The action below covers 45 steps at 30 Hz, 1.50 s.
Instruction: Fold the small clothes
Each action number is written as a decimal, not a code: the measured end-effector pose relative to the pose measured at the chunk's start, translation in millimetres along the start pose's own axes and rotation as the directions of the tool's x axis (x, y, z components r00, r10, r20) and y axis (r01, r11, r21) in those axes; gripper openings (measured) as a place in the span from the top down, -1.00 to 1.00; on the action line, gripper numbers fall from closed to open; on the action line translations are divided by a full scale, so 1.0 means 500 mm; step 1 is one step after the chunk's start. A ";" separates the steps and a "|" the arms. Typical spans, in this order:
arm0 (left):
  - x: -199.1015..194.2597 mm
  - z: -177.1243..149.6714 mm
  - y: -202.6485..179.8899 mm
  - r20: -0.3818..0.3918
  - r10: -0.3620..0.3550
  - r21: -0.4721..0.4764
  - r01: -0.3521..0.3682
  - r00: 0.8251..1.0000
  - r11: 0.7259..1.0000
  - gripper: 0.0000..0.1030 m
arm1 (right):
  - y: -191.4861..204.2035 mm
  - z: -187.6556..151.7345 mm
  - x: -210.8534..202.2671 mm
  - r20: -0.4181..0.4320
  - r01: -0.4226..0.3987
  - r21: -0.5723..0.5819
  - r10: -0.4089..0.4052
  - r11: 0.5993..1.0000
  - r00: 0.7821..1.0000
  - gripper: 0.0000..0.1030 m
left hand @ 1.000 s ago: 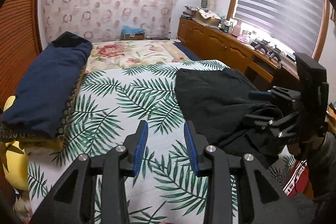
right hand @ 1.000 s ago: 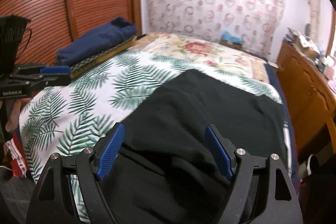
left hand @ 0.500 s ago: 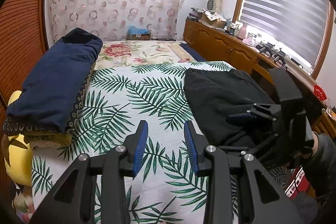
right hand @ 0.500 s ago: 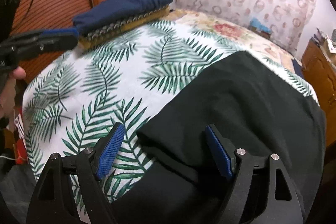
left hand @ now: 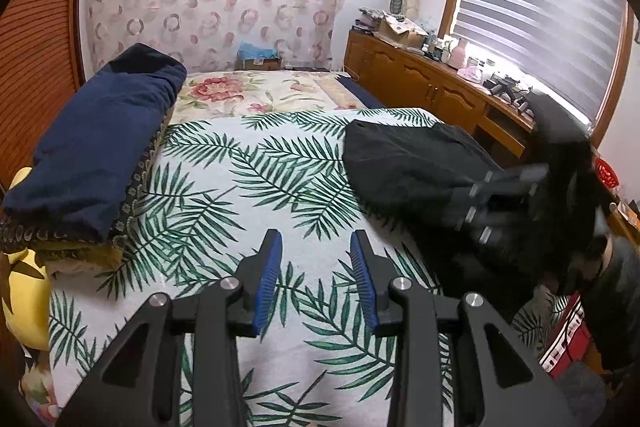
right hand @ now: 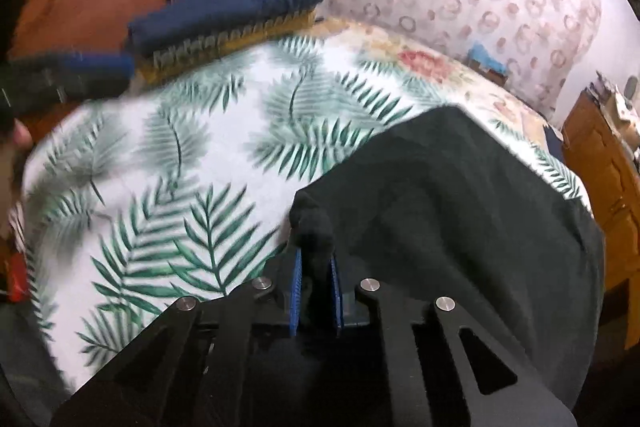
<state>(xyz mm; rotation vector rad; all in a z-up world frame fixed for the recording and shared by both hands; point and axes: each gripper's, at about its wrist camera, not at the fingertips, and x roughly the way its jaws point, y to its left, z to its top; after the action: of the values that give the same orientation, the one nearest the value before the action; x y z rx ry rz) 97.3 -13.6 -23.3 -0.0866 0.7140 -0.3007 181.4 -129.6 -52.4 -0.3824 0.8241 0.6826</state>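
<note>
Folding had barely begun: the right gripper [right hand: 315, 269] pinched a corner of the black garment [right hand: 460, 211], lying rumpled at the bed's [left hand: 248, 195] three o'clock side; the left gripper [left hand: 316, 279] hung half-open, empty.

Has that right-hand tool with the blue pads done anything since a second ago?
Yes. The right tool has closed its wide-open pads on the black garment's near edge, having swung left toward the leaf-print bedspread.

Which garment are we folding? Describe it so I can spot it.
On the palm-leaf bedspread, look toward the window side. The black garment lies there, its corner pinched in the right gripper; unlike the navy blanket folded by the wall, it is spread out.
</note>
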 end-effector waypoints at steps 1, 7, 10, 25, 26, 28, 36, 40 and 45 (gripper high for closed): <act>0.003 0.000 -0.003 -0.003 -0.003 0.003 0.003 1.000 1.000 0.35 | -0.014 0.007 -0.020 0.028 0.014 0.007 -0.014 1.000 1.000 0.83; 0.013 -0.002 -0.020 -0.009 -0.022 0.017 0.022 1.000 1.000 0.34 | -0.152 0.058 -0.133 0.144 0.102 0.111 -0.117 0.989 0.983 0.84; 0.017 -0.004 -0.029 -0.013 -0.031 0.023 0.031 0.999 0.999 0.34 | -0.230 0.088 -0.170 0.165 0.190 0.144 -0.213 0.971 0.963 0.85; 0.044 -0.010 -0.078 -0.051 -0.064 0.057 0.067 0.997 0.996 0.34 | -0.497 0.023 -0.089 -0.093 0.439 0.354 -0.435 0.826 0.895 0.26; 0.047 -0.009 -0.081 -0.051 -0.067 0.058 0.070 0.996 0.996 0.34 | -0.488 0.016 -0.097 -0.086 0.435 0.355 -0.434 0.828 0.897 0.20; 0.051 -0.007 -0.089 -0.049 -0.072 0.057 0.074 0.996 0.996 0.34 | -0.458 0.002 -0.122 -0.056 0.407 0.349 -0.415 0.844 0.908 0.14; 0.074 -0.006 -0.131 -0.068 -0.092 0.081 0.098 0.993 0.992 0.34 | -0.283 -0.056 -0.164 0.026 0.259 0.285 -0.277 0.923 0.960 -0.01; 0.094 -0.020 -0.153 -0.101 -0.101 0.101 0.111 0.990 0.989 0.34 | -0.213 -0.092 -0.147 0.021 0.188 0.280 -0.202 0.941 0.979 -0.03; 0.104 -0.031 -0.170 -0.123 -0.098 0.113 0.112 0.988 0.987 0.34 | -0.144 -0.115 -0.125 0.010 0.130 0.249 -0.137 0.960 0.990 -0.04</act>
<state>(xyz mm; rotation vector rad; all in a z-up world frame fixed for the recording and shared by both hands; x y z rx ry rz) 103.5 -110.0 -52.6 0.0073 0.8075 -0.4515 169.3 -239.2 -36.6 -0.1994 0.8382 0.4510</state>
